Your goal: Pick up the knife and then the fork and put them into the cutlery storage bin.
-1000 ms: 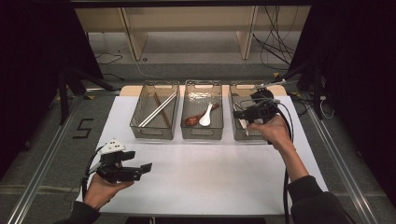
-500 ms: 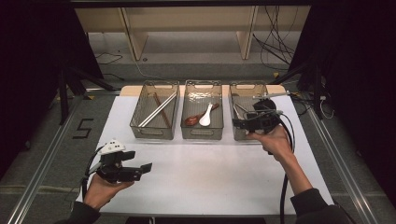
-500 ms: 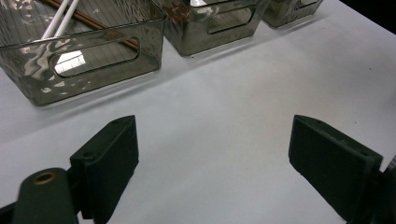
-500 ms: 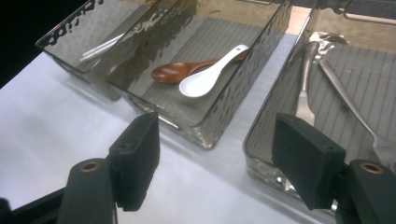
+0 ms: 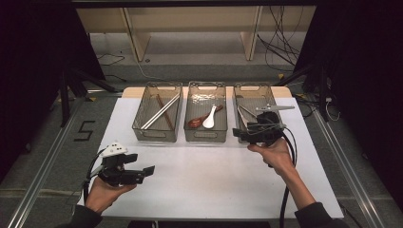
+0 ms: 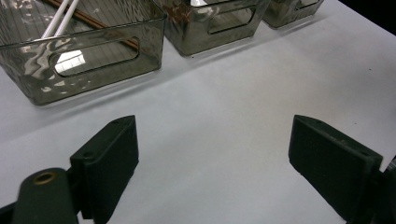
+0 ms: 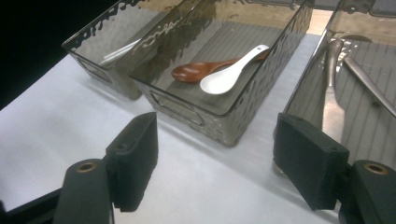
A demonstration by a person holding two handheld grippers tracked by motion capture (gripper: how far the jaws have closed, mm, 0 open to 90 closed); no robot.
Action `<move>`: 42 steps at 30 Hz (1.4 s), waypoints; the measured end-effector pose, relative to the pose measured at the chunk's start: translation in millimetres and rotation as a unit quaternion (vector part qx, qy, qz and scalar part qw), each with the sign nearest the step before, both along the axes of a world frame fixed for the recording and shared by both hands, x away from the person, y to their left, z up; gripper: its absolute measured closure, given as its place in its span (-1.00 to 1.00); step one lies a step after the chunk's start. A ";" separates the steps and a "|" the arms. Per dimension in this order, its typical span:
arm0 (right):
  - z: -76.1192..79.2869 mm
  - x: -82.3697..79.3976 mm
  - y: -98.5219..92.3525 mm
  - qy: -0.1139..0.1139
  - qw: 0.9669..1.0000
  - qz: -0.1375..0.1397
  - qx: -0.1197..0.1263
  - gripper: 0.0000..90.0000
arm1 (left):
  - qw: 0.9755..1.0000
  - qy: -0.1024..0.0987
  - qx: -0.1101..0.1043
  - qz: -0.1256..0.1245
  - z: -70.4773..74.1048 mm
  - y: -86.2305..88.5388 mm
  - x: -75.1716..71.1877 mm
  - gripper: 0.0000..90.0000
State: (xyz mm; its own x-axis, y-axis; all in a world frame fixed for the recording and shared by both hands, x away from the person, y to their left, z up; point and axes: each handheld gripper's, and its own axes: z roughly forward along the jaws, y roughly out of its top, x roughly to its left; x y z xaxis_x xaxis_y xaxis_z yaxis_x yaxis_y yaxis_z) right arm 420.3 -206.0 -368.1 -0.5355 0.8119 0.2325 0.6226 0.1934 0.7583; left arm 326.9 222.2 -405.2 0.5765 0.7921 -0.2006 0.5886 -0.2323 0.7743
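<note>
As we compare this moment with the one a second ago, the right hand-held gripper (image 5: 243, 135) now sits nearer to us, at the near end of the right bin (image 5: 249, 90), while before it was over the middle of that bin. Its jaws have just been opening, and in the right gripper view they stand wide apart with nothing between them, only the white table (image 5: 214, 180) and the corner of the middle bin (image 7: 187, 109). We judge that a piece of cutlery was just put down and the hand is now pulling away.

In the right bin we see metal cutlery (image 7: 359, 77) lying flat on the bottom; which pieces exactly, we cannot tell. The middle bin holds a brown wooden spoon (image 7: 194, 71) and a white spoon (image 7: 231, 74), touching each other. The left bin (image 5: 159, 118) holds chopsticks (image 5: 160, 113) lying crossed.

The left hand-held gripper (image 5: 147, 172) rests low over the table at the near left, and it is in the same place as before. Its jaws are also apart and empty.

On the table we see no loose items, so the sorting seems almost finished, or finished.
</note>
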 end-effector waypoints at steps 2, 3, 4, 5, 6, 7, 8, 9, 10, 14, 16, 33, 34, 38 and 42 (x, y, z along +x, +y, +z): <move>-2.6 -2.7 1.8 -0.002 1.000 0.003 -0.002 -0.31 | 1.000 0.000 0.001 -0.001 0.1 -0.1 0.2 -0.66; -3.5 -4.1 2.4 -0.004 1.000 0.002 0.000 -0.31 | 1.000 -0.001 0.001 -0.001 0.2 0.0 0.3 -0.66; -4.3 -5.8 2.7 -0.006 1.000 0.003 0.004 -0.31 | 1.000 -0.001 0.001 -0.001 0.3 0.3 0.2 -0.66; -5.2 -7.7 3.2 -0.007 1.000 0.003 0.007 -0.31 | 1.000 -0.001 0.000 0.000 0.4 0.5 0.0 -0.66; -6.3 -9.8 4.0 -0.009 1.000 0.004 0.007 -0.32 | 1.000 -0.002 -0.001 0.000 0.3 0.6 -0.1 -0.66; -7.5 -11.6 5.3 -0.010 1.000 0.008 0.007 -0.34 | 1.000 -0.001 0.000 -0.001 0.3 0.6 0.0 -0.66; -8.5 -13.5 6.7 -0.009 1.000 0.012 0.006 -0.34 | 1.000 -0.002 0.001 -0.001 0.1 0.3 0.0 -0.66; -9.6 -15.0 8.2 -0.012 1.000 0.015 0.004 -0.34 | 1.000 -0.001 0.002 -0.002 0.2 0.2 -0.2 -0.66; -10.4 -16.5 9.7 -0.012 1.000 0.018 0.001 -0.35 | 1.000 -0.002 0.001 -0.002 0.2 0.0 -0.3 -0.66; -14.1 -22.6 14.7 -0.018 0.999 0.032 -0.003 -0.36 | 1.000 -0.003 0.002 -0.001 0.6 0.5 -0.1 -0.66; -15.6 -26.3 15.8 -0.020 0.999 0.035 0.000 -0.36 | 1.000 -0.005 0.001 -0.004 1.2 -0.4 0.0 -0.66; -26.9 -64.2 10.6 -0.044 0.998 0.050 0.000 -0.40 | 1.000 -0.010 -0.002 -0.022 0.9 -8.6 2.6 -0.66; -27.2 -66.1 9.5 -0.046 0.998 0.049 0.002 -0.40 | 1.000 -0.009 -0.002 -0.022 0.8 -8.6 2.8 -0.66; -30.8 -72.6 5.8 -0.051 0.998 0.046 0.007 -0.41 | 1.000 -0.011 -0.004 -0.023 1.2 -8.5 2.4 -0.66; -34.4 -78.0 3.0 -0.054 0.997 0.046 0.008 -0.41 | 1.000 -0.014 -0.007 -0.025 1.9 -8.2 1.8 -0.66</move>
State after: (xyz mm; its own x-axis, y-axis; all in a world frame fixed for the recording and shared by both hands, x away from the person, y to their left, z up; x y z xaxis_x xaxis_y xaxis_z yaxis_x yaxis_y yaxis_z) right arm 342.3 -203.0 -402.4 -0.6296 0.7551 0.1827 0.5173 0.2321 0.8237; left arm 328.7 214.0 -403.2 0.6204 0.7598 -0.1944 0.5546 -0.2499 0.7937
